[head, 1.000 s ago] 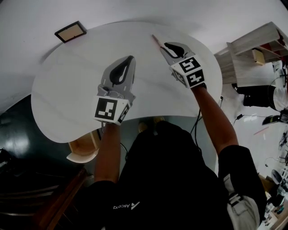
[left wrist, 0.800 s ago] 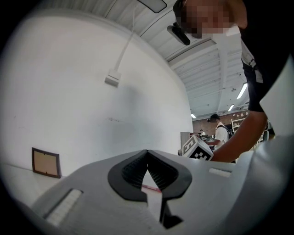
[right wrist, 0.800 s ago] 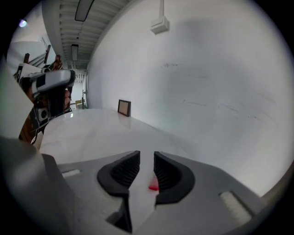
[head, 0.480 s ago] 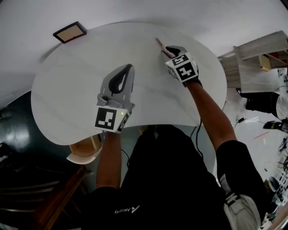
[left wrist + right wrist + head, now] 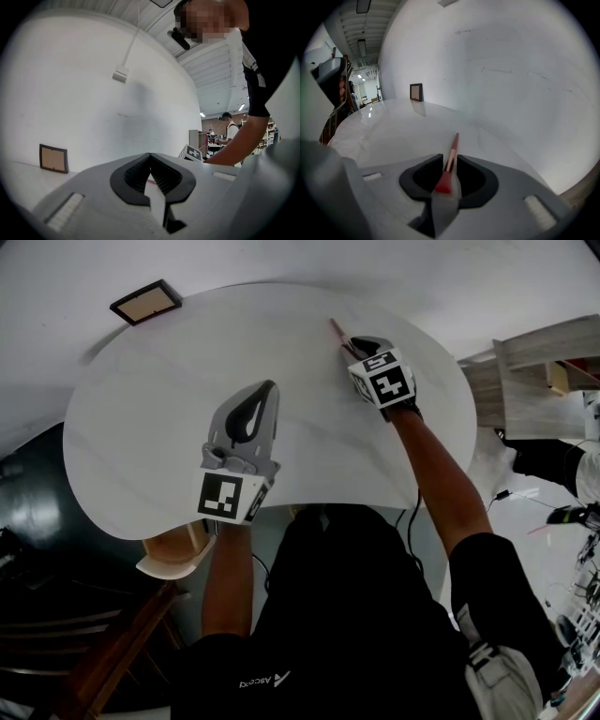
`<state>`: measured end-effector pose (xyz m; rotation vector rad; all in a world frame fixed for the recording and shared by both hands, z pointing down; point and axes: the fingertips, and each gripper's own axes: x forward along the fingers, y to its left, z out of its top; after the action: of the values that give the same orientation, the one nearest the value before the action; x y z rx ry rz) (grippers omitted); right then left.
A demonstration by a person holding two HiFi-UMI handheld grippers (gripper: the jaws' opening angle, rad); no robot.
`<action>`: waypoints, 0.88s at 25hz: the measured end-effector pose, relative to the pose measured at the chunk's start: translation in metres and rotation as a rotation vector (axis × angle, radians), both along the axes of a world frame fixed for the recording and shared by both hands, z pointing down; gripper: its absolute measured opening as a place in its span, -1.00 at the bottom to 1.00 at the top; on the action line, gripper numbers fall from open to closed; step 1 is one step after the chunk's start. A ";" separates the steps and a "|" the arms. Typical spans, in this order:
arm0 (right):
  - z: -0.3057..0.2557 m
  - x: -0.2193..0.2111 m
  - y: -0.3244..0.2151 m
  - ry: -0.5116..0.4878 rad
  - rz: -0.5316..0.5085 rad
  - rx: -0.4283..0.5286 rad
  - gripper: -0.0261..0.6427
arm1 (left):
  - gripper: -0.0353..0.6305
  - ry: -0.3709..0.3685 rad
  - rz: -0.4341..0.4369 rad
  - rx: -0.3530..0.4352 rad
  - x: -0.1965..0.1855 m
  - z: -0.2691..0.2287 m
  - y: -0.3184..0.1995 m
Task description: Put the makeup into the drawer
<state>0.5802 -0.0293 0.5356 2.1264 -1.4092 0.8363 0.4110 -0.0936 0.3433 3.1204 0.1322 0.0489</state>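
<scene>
A thin pink makeup brush lies on the round white table near its far right edge. My right gripper tilts down over the brush's near end. In the right gripper view the brush runs out between the jaws of the right gripper. Those jaws have just been opening, and a gap shows on both sides of the brush, so they are open. My left gripper hovers level over the table's middle, apart from the brush. In its own view the left gripper has its tips together and holds nothing.
A small brown picture frame leans on the wall at the table's far left. A pale wooden shelf unit stands to the right of the table. A light wooden piece shows under the table's near edge.
My right gripper has come down onto the table at the brush's near end. The left gripper has sunk a little. The brush has stayed where it was.
</scene>
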 end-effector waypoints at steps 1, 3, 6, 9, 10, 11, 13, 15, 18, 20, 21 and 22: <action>0.000 0.000 0.000 0.001 -0.003 0.000 -0.63 | -0.87 -0.001 -0.002 0.001 0.000 0.001 0.000; 0.001 -0.001 -0.001 0.004 -0.011 -0.001 -0.65 | -0.87 -0.004 -0.006 0.000 0.000 0.002 0.000; 0.001 -0.003 -0.001 0.011 -0.027 -0.006 -0.70 | -0.87 -0.013 -0.009 0.000 0.000 0.005 0.001; 0.000 -0.004 -0.002 0.021 -0.041 -0.011 -0.77 | -0.87 -0.016 -0.014 0.001 -0.001 0.004 0.004; 0.000 -0.005 -0.002 0.020 -0.042 -0.009 -0.77 | -0.87 -0.016 -0.016 0.002 -0.001 0.004 0.005; -0.001 -0.006 -0.003 0.016 -0.042 -0.009 -0.77 | -0.87 -0.015 -0.017 0.004 -0.002 0.004 0.006; 0.000 -0.006 -0.002 0.012 -0.043 -0.011 -0.77 | -0.87 -0.017 -0.020 0.009 -0.004 0.003 0.007; 0.000 -0.007 -0.001 0.008 -0.047 -0.012 -0.77 | -0.87 -0.020 -0.025 0.013 -0.006 0.002 0.007; -0.005 -0.009 -0.001 0.012 -0.057 0.005 -0.77 | -0.87 -0.016 -0.040 0.019 -0.009 -0.004 0.009; -0.013 -0.012 -0.001 0.017 -0.065 0.037 -0.77 | -0.87 -0.010 -0.054 0.025 -0.012 -0.009 0.011; -0.019 -0.015 0.000 0.020 -0.069 0.056 -0.77 | -0.87 -0.008 -0.059 0.028 -0.014 -0.011 0.013; -0.026 -0.018 0.002 0.023 -0.072 0.077 -0.77 | -0.87 -0.006 -0.063 0.030 -0.016 -0.013 0.016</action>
<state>0.5624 -0.0276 0.5092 2.1208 -1.5188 0.7387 0.3953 -0.0780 0.3302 3.1513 0.0336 0.0602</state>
